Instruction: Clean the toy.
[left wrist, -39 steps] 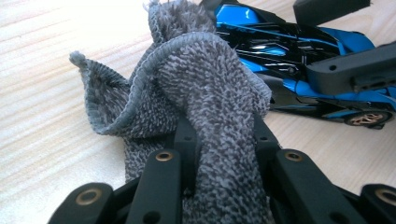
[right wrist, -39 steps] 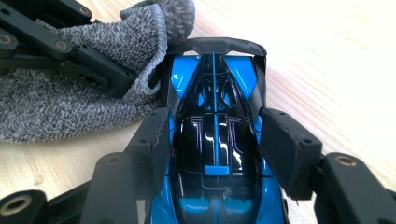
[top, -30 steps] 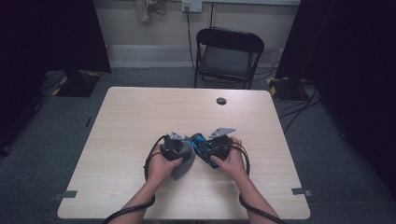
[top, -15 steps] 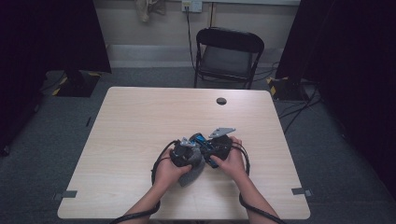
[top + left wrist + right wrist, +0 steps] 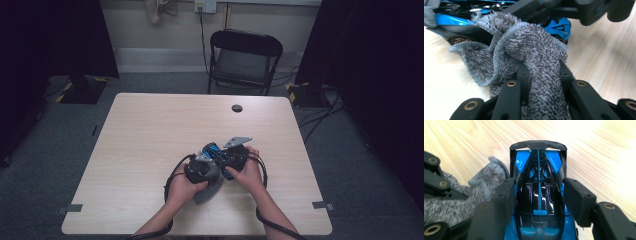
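Note:
A blue and black toy car (image 5: 539, 170) sits on the wooden table (image 5: 150, 130), with my right gripper (image 5: 541, 196) shut on its body from both sides. Its pads (image 5: 576, 200) press on the car's flanks behind the rear wing. My left gripper (image 5: 544, 72) is shut on a bunched grey terry cloth (image 5: 534, 55), and the cloth touches the car's side (image 5: 559, 26). From above, the left gripper (image 5: 200, 169) and the right gripper (image 5: 234, 157) meet near the table's front middle, the car (image 5: 212, 150) shows between them, and the cloth (image 5: 210, 189) hangs down below the left hand.
A black folding chair (image 5: 243, 60) stands behind the table. A small round black cap (image 5: 237, 108) sits in the tabletop near the far edge. Cables trail from both grippers toward the front edge. Dark curtains flank the room.
My left hand has moved right with the cloth, bringing it up against the car. The right gripper and the car have stayed in place.

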Demonstrator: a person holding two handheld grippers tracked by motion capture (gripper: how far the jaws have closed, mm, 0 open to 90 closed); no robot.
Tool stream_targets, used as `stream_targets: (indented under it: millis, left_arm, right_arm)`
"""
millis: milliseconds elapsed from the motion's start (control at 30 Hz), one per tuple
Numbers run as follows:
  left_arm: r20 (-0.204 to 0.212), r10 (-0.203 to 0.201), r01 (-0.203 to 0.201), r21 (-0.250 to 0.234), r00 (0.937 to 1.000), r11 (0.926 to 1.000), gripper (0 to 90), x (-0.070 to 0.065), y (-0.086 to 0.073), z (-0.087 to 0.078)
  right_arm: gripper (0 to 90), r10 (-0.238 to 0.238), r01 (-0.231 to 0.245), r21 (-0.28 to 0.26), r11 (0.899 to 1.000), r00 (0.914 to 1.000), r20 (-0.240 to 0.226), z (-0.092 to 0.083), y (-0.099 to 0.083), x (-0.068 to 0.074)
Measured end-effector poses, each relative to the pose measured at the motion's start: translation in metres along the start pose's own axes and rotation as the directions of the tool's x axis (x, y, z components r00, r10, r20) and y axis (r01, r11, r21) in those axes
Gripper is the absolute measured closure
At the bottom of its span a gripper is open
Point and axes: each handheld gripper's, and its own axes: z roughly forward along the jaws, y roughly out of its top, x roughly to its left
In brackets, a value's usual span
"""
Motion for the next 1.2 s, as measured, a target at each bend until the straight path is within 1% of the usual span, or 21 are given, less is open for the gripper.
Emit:
stream_targets:
  millis: [333,400,567,733,800,833,933,1000,1100,1133,1200]
  left_arm:
    - [0.014,0.001,-0.001,-0.001,0.9999,1.0000,71.3,-0.005,-0.001,0.001]
    - [0.023,-0.003,0.003,-0.005,0.9997,1.0000,71.3,-0.007,-0.002,0.002]
    - [0.019,0.013,-0.013,-0.002,0.9997,0.9999,71.3,-0.011,-0.002,0.003]
    - [0.020,0.016,-0.016,-0.003,0.9997,0.9999,71.3,-0.014,-0.002,0.004]
    - [0.021,0.013,-0.013,-0.011,0.9997,0.9999,71.3,-0.015,-0.003,0.004]
    - [0.028,0.020,-0.020,-0.003,0.9994,0.9998,71.3,-0.015,-0.003,0.004]
    - [0.041,0.020,-0.020,-0.010,0.9990,0.9998,71.3,-0.020,-0.004,0.005]
    - [0.047,0.033,-0.033,-0.002,0.9984,0.9995,71.3,-0.024,-0.004,0.005]
    - [0.059,0.041,-0.041,-0.005,0.9974,0.9991,71.3,-0.029,-0.004,0.007]
    - [0.066,0.048,-0.048,0.005,0.9967,0.9988,71.3,-0.030,-0.003,0.007]
    - [0.071,0.046,-0.046,-0.001,0.9964,0.9989,71.3,-0.032,-0.004,0.009]
  right_arm:
    - [43.8,-0.002,0.002,0.001,1.000,1.0000,0.001,0.000,0.000,0.000]
    - [43.8,0.000,0.000,-0.001,1.000,1.0000,0.001,0.000,0.000,0.000]
    - [43.8,0.001,-0.001,-0.001,1.000,1.0000,0.001,0.000,0.000,0.000]
    - [43.8,0.000,0.000,-0.001,1.000,1.0000,0.000,0.000,0.000,0.000]
    - [43.8,0.001,-0.001,-0.002,1.000,1.0000,0.000,0.000,0.000,0.000]
    - [43.8,0.002,-0.002,-0.003,1.000,1.0000,0.000,0.000,-0.001,0.000]
    - [43.9,0.000,0.000,-0.005,1.000,1.0000,0.000,0.000,-0.001,0.000]
    - [43.8,0.000,0.000,-0.004,1.000,1.0000,0.001,0.000,-0.001,0.000]
    - [43.8,-0.001,0.001,-0.007,1.000,1.0000,0.003,0.000,-0.001,0.000]
    - [43.8,-0.003,0.003,-0.009,1.000,1.0000,0.003,0.000,-0.001,0.000]
    - [43.8,-0.001,0.001,-0.007,1.000,1.0000,0.002,-0.001,-0.002,0.000]
